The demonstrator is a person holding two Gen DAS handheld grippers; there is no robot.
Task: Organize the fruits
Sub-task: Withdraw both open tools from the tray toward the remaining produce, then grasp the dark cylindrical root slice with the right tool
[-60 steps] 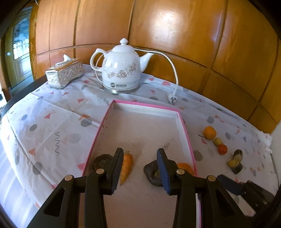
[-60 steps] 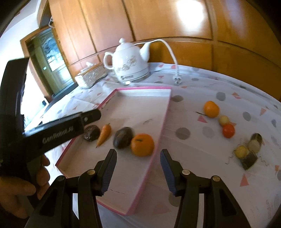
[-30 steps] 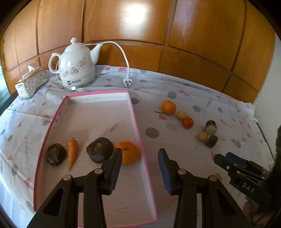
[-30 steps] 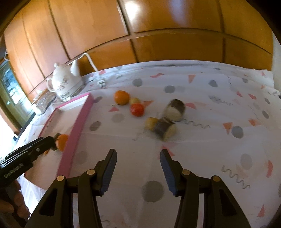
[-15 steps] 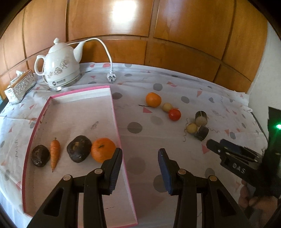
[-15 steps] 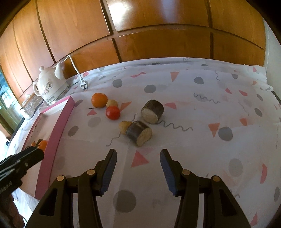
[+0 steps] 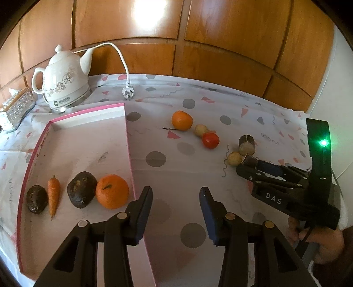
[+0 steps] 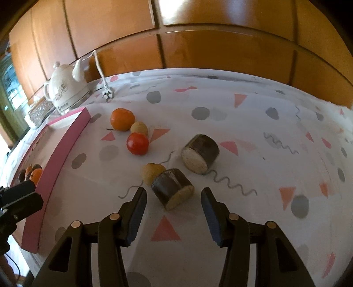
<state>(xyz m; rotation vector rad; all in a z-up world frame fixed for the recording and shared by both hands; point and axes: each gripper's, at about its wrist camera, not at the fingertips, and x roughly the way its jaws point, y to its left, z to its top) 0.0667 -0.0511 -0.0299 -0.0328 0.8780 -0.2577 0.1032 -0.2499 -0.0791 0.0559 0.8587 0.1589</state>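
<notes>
Bright daylight, glare patch on wood panelling, strong fisheye bending, dark vignetted corners, slight blur at edges
</notes>
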